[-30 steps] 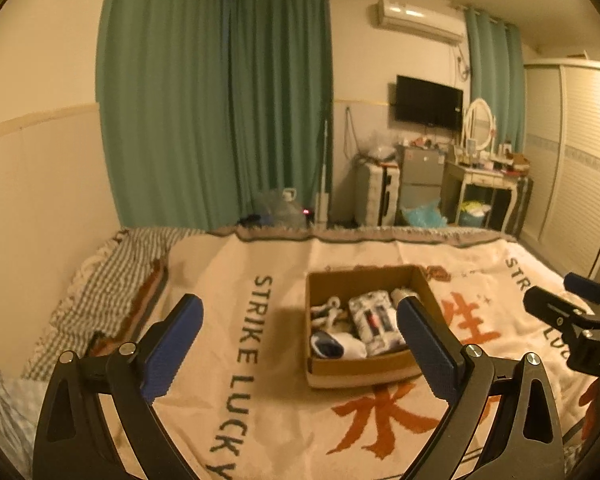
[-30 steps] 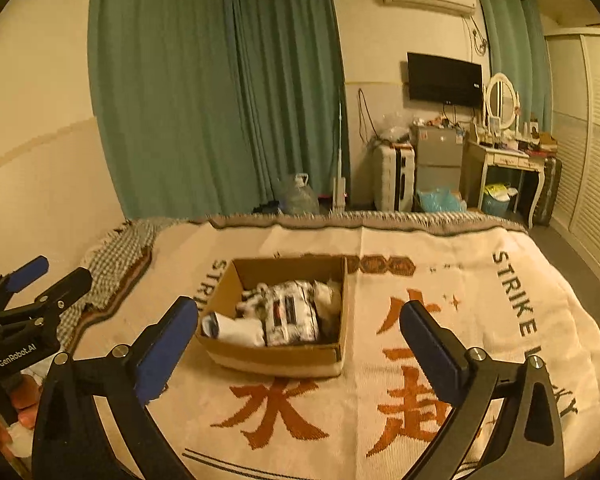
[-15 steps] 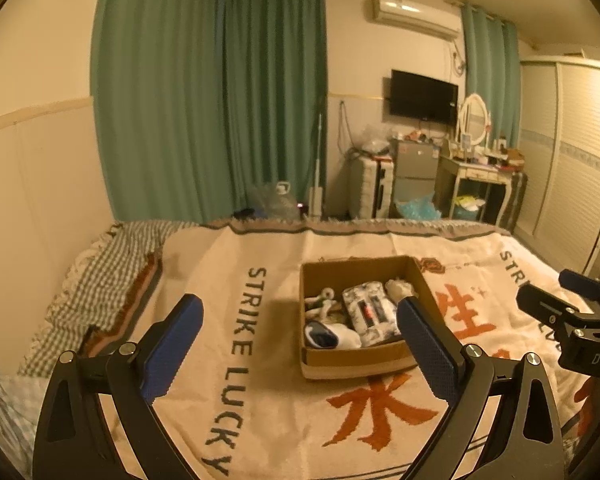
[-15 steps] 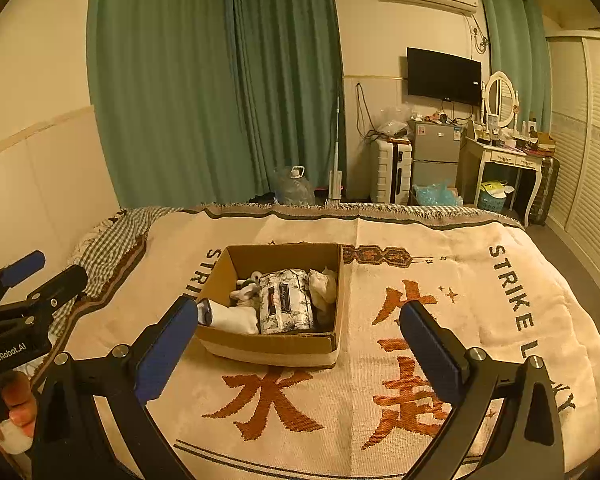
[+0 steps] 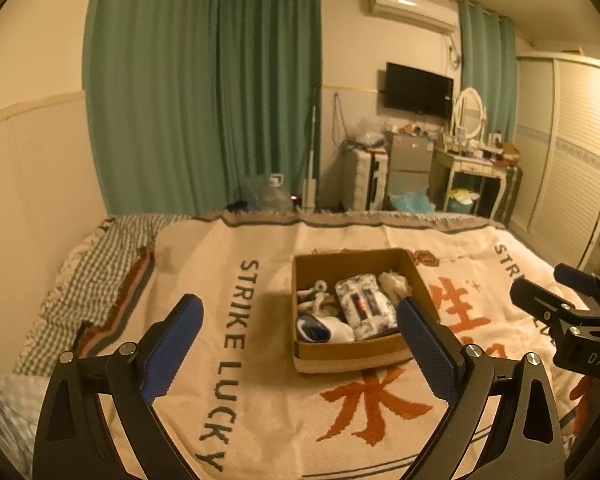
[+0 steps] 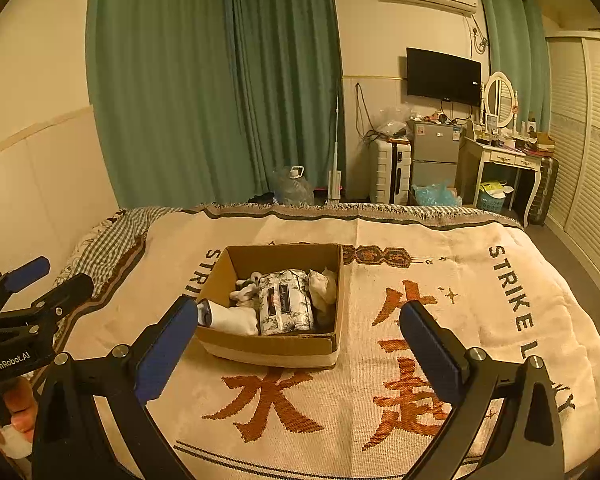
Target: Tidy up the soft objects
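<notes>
An open cardboard box (image 5: 352, 354) (image 6: 272, 348) sits mid-bed on a cream blanket. Inside lie a patterned tissue pack (image 5: 364, 306) (image 6: 286, 302), a rolled white sock with a dark cuff (image 5: 324, 330) (image 6: 228, 318), a small pale plush (image 5: 314, 294) (image 6: 246, 290) and a crumpled white cloth (image 5: 394, 282) (image 6: 324, 286). My left gripper (image 5: 298, 340) is open and empty, held back from the box's near side. My right gripper (image 6: 298, 344) is open and empty too, on the box's near side. Each gripper shows at the edge of the other's view, the right gripper (image 5: 552, 288) and the left gripper (image 6: 48, 278).
The blanket (image 6: 440, 320) with orange characters and "STRIKE LUCKY" lettering covers the bed; a checked sheet (image 5: 100, 264) shows at the left. Beyond the bed's far edge stand green curtains (image 6: 220, 100), a water jug (image 6: 294, 188), a suitcase (image 6: 392, 172), a dresser (image 6: 504, 160) and a wardrobe (image 5: 568, 160).
Both grippers have drawn back and risen a little, so the box looks slightly smaller and more of the room shows. Both stay open; the box contents have not moved.
</notes>
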`<state>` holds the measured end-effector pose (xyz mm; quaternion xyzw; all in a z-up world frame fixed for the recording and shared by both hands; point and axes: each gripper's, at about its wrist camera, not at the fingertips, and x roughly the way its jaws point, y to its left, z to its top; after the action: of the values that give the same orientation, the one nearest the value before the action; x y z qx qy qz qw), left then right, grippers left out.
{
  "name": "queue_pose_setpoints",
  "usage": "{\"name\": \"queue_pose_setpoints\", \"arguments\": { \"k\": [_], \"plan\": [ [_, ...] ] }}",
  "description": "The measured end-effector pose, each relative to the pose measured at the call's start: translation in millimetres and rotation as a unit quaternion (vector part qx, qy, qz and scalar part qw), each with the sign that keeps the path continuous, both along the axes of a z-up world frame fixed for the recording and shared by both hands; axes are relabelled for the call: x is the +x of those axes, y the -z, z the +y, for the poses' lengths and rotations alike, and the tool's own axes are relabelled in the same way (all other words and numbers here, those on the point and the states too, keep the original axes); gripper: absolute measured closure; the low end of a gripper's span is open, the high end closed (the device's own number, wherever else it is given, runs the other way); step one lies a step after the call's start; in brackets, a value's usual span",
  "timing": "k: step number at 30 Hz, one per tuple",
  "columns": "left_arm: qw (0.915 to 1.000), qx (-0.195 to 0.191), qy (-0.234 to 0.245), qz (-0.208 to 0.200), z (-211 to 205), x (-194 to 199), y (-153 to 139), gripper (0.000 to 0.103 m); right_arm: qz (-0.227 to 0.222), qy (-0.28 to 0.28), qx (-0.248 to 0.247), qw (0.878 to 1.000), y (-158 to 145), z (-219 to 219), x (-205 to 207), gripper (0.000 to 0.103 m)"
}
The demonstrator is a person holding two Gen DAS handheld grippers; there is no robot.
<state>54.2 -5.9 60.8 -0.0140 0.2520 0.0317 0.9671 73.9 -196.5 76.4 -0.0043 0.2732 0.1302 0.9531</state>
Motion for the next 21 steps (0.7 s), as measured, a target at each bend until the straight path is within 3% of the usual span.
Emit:
{"name": "queue_pose_setpoints", "arguments": {
  "k": [21],
  "plan": [
    [1.0,-0.005,-0.005,0.001,2.7,2.5,0.3,0.004,-0.001,-0.004,-0.01,1.0,2.1,4.7,0.8,0.002]
  ]
}}
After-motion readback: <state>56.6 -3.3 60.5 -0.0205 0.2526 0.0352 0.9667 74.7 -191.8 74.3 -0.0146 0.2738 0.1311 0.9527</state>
